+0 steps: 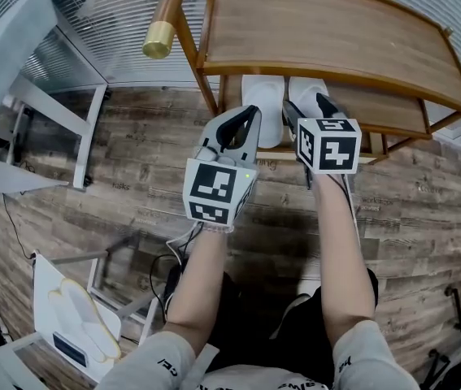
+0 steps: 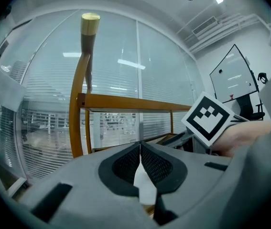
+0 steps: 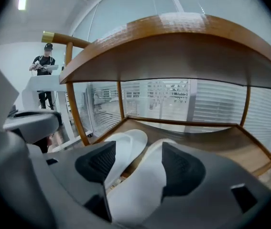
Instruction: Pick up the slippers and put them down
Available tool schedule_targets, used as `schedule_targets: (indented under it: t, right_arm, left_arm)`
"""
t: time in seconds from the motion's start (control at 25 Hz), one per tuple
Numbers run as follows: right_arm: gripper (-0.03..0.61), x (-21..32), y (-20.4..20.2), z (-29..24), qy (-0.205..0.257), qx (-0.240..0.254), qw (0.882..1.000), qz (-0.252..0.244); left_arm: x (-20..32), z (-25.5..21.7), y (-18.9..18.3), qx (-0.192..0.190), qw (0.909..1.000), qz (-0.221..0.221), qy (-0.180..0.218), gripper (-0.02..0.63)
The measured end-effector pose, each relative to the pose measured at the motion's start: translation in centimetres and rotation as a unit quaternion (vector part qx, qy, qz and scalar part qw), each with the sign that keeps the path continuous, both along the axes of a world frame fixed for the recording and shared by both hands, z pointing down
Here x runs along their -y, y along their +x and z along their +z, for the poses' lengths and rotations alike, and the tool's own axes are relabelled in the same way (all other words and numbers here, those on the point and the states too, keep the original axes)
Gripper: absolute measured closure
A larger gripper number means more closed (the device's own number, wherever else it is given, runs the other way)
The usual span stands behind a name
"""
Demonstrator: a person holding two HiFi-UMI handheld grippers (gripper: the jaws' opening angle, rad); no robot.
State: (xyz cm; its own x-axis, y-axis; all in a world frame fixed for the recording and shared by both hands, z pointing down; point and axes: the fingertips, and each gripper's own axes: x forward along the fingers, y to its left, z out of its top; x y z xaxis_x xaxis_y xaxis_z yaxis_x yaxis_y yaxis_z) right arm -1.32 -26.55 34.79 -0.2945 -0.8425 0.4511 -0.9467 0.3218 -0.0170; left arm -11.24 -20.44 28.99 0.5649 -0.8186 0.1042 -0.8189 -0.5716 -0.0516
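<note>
Two white slippers lie side by side on the lower shelf (image 1: 389,110) of a wooden rack. My right gripper (image 1: 305,108) is open over the right slipper (image 1: 305,88), which rests on the shelf between its jaws (image 3: 147,187). The left slipper (image 1: 267,96) lies next to it, further left (image 3: 131,142). My left gripper (image 1: 250,114) is at that slipper's left edge. In the left gripper view its pads meet (image 2: 140,147) with a white strip of slipper (image 2: 146,187) pinched between them.
The rack's curved top shelf (image 1: 336,43) overhangs the slippers. A wooden pole with a brass cap (image 1: 158,39) leans at the rack's left. A white table frame (image 1: 59,112) stands left and a white box (image 1: 76,319) lies at the lower left. A person (image 3: 44,63) stands far off.
</note>
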Motion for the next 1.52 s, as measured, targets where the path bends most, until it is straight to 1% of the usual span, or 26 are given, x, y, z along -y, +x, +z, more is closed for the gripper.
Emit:
schedule_targets:
  t: [0.2,0.44,0.76,0.92,1.04,1.16,1.24,1.36,1.52]
  right_arm:
    - [0.297,2.0,0.0,0.8,-0.037,0.022,0.999,0.017]
    - [0.288,3.4,-0.1,2.7,-0.073,0.028,0.996,0.043]
    - [0.287,4.7,-0.4,3.6,-0.093,0.03,0.994,0.058]
    - [0.287,5.4,-0.7,4.8,-0.106,0.008,0.992,0.063]
    - [0.29,5.6,-0.5,4.7,-0.097,-0.019,0.993,0.067]
    - [0.29,5.0,-0.3,3.4,-0.075,-0.031,0.994,0.071]
    - [0.288,4.7,-0.1,2.9,-0.072,-0.027,0.994,0.073]
    - [0.288,4.8,-0.4,3.2,-0.091,-0.008,0.994,0.067]
    - [0.287,5.5,-0.9,4.3,-0.113,-0.001,0.992,0.063]
  left_arm:
    - [0.9,1.2,-0.4,0.004,0.9999,-0.008,-0.01,0.595]
    - [1.5,1.5,-0.6,-0.01,0.9998,-0.013,-0.013,0.595]
    - [1.9,1.6,-1.4,-0.024,0.9995,-0.015,-0.014,0.595]
    - [2.1,1.8,-1.9,-0.031,0.9992,-0.017,-0.018,0.595]
    - [2.2,1.8,-2.2,-0.032,0.9991,-0.018,-0.018,0.595]
    - [2.2,1.4,-2.6,-0.034,0.9991,-0.019,-0.015,0.595]
    - [2.3,1.3,-2.8,-0.037,0.999,-0.019,-0.014,0.595]
    - [2.3,1.4,-3.1,-0.04,0.9989,-0.02,-0.015,0.595]
    - [2.1,1.6,-3.3,-0.04,0.9989,-0.02,-0.016,0.595]
